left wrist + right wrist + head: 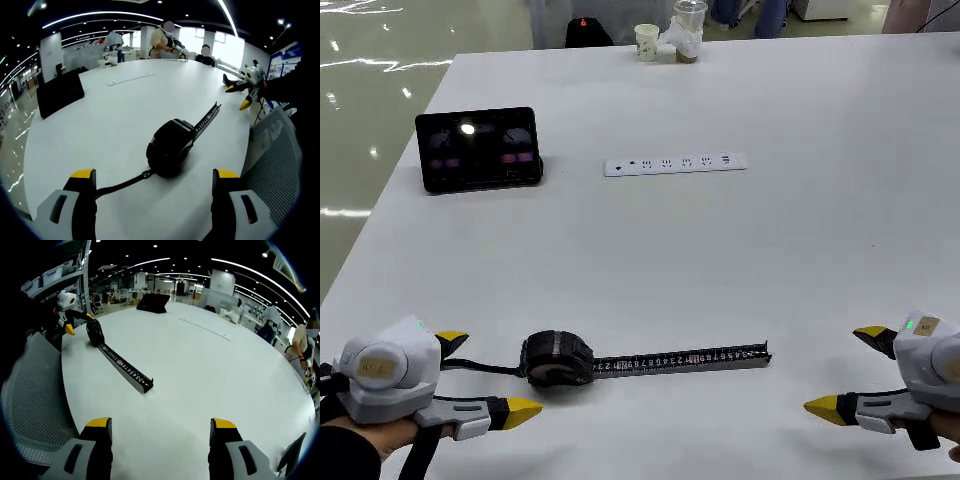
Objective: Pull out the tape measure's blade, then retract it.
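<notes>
Tape measure [556,359]: lying near-left on the table [720,250], blade [680,359] pulled out to the right, so half done. Needs retracting next. Left tongs [492,372] and right tongs [840,369] spread wide, gripping nothing.

Black round-cased tape measure [557,358], blade out, on the white table [720,250].
I see its dark numbered blade [685,359] extended, lying flat and straight to the right of the case near the table's front edge; a thin black strap [480,367] trails leftward.
</notes>
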